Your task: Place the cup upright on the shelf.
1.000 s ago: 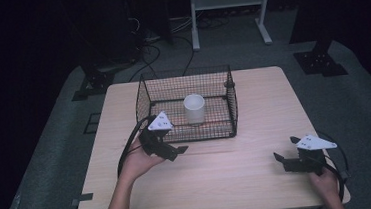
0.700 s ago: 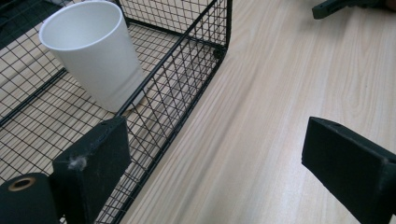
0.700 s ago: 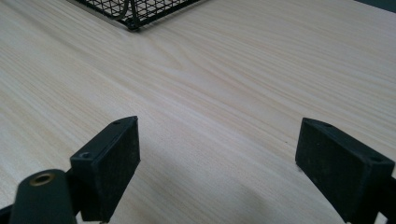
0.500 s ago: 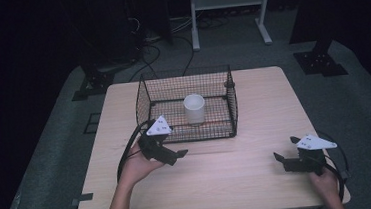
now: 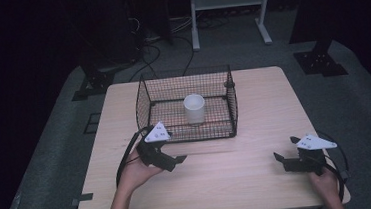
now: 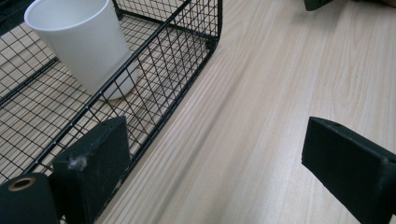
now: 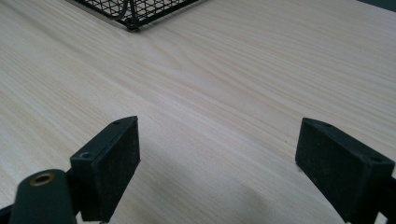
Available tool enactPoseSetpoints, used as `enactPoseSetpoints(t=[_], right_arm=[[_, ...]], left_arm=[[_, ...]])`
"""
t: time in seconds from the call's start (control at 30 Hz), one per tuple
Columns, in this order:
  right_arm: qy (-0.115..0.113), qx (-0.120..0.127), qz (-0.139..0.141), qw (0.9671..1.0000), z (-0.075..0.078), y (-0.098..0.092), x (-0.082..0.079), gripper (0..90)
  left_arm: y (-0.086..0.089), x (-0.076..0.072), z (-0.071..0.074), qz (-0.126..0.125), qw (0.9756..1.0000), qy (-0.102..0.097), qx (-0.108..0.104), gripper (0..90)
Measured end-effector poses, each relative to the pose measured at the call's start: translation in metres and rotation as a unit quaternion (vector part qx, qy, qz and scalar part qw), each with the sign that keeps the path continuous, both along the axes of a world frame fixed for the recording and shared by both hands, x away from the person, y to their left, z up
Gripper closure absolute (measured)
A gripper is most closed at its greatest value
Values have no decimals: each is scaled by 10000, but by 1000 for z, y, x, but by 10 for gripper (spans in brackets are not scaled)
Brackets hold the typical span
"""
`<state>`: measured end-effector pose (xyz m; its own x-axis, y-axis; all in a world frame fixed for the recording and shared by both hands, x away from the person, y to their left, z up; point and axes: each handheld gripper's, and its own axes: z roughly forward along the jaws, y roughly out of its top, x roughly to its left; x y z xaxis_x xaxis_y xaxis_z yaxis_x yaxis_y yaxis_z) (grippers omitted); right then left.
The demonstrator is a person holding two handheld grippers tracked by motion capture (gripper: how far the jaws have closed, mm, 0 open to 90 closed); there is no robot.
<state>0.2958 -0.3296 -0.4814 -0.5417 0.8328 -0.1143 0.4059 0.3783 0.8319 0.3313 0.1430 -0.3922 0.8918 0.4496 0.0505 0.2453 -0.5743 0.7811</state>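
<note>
Wire basket (image 5: 185, 106) of black mesh sits at centre frame in the high view, toward the far side of a pale wooden worktop (image 5: 238, 165), with a white paper cup (image 5: 194, 109) standing upright on its floor near the middle. At lower left of that view, the left tongs (image 5: 177, 161) hover just in front of the basket's near wall, jaws spread and empty, pointing toward the right of the frame. The left gripper view puts the cup (image 6: 84, 44) at upper left behind the mesh (image 6: 154, 70), so the basket's wall stands between tongs and cup; one black jaw lies close beside the lower wire rim, though whether it touches cannot be told. At lower right of the high view, the right tongs (image 5: 281, 160) sit low over bare wood, well apart from the basket, jaws likewise spread with nothing between them. The right gripper view shows only a corner of the basket (image 7: 135, 11) at the top edge, with open worktop (image 7: 224, 88) ahead. Beyond the worktop, at upper centre, stands a white metal frame (image 5: 228, 3) on grey floor, with dark stand feet (image 5: 320, 63) at right and cables at left.
</note>
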Motion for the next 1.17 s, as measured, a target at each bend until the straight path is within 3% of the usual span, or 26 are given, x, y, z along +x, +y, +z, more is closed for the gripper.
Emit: enactPoseSetpoints(t=[0.57, 1.0, 1.1, 1.17], right_arm=[[9, 0, -8, 10000, 0, 0, 0, 131], [8, 19, -25, 10000, 0, 0, 0, 131], [3, 17, -27, 10000, 0, 0, 0, 131], [5, 16, -19, 10000, 0, 0, 0, 131]], left_arm=[[13, -12, -14, 147, 9998, 87, -49, 71], [28, -27, -27, 386, 9986, 92, -348, 71], [33, -30, -31, 387, 9977, 133, -539, 71], [35, -31, -33, 428, 9977, 165, -502, 71]])
